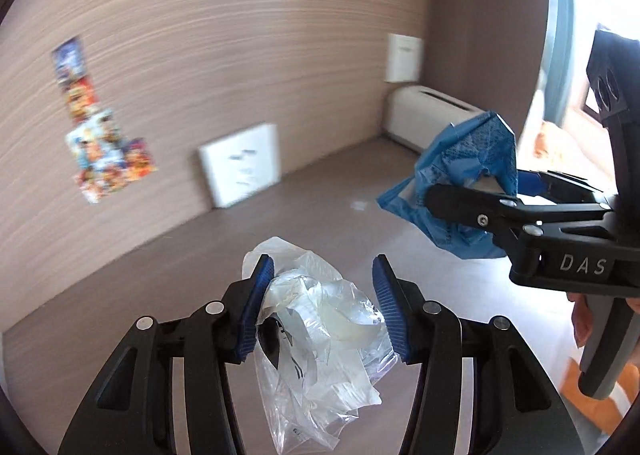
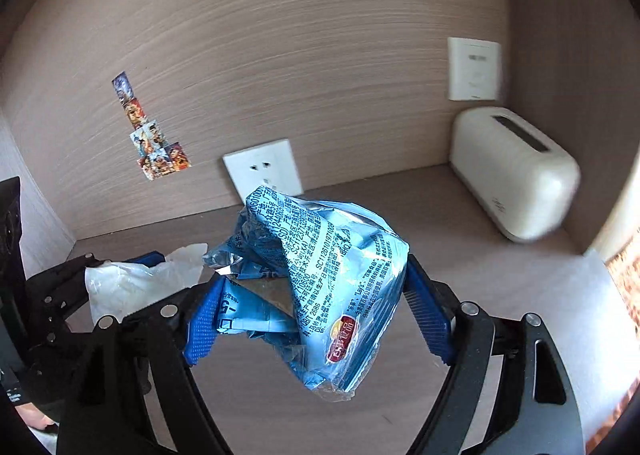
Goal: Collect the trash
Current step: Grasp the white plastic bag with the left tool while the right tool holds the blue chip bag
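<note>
Between left gripper (image 1: 324, 309) pads: clear plastic wrap (image 1: 320, 339), light, slippery, pinched mid-bunch. Right gripper (image 2: 316, 305) clamps crinkly blue chip bag (image 2: 320, 275).

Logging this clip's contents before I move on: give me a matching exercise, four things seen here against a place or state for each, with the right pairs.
Things:
1. blue snack bag
2. clear plastic wrapper
3. white toaster
4. wall socket

Places or states:
A. standing on the counter in the right back corner
B. crumpled between the jaws of the left gripper
C. fixed low on the wood-grain wall
D. clamped in the right gripper

Pairs: 1-D, 2-B, 3-A, 4-C
</note>
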A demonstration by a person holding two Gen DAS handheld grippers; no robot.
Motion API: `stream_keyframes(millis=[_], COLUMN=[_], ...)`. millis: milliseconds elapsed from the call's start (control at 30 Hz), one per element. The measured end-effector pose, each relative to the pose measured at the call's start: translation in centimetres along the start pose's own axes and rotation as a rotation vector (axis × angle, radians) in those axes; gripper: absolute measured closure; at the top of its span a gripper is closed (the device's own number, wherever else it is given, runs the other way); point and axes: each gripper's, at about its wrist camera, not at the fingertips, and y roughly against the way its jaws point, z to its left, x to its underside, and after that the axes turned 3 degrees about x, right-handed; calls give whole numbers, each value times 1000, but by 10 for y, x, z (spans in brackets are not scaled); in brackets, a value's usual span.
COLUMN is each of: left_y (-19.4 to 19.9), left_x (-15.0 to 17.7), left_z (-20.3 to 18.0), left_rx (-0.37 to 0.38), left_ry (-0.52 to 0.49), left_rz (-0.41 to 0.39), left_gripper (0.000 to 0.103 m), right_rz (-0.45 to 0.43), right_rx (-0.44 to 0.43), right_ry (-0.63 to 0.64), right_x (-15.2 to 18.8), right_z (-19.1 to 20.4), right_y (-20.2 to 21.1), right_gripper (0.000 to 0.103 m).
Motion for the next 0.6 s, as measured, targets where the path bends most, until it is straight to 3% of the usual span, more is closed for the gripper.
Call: stream_keyframes(millis=[300, 400, 533, 600], left_y=[-9, -11, -11, 0], left_x=[16, 24, 37, 40], left_z=[-124, -160, -191, -191], left_rx=[209, 246, 225, 150], left_ry=[-136, -174, -214, -209], left_rz=[55, 70, 61, 7], left_gripper=[53, 65, 66, 64], right_rz=[19, 37, 42, 46], right_rx=[145, 204, 257, 275], right_ry=[-135, -184, -247, -261], right_x=[65, 91, 120, 130], right_z=[-79, -105, -131, -140], right_y=[87, 113, 147, 161], right_gripper=[21, 21, 21, 21])
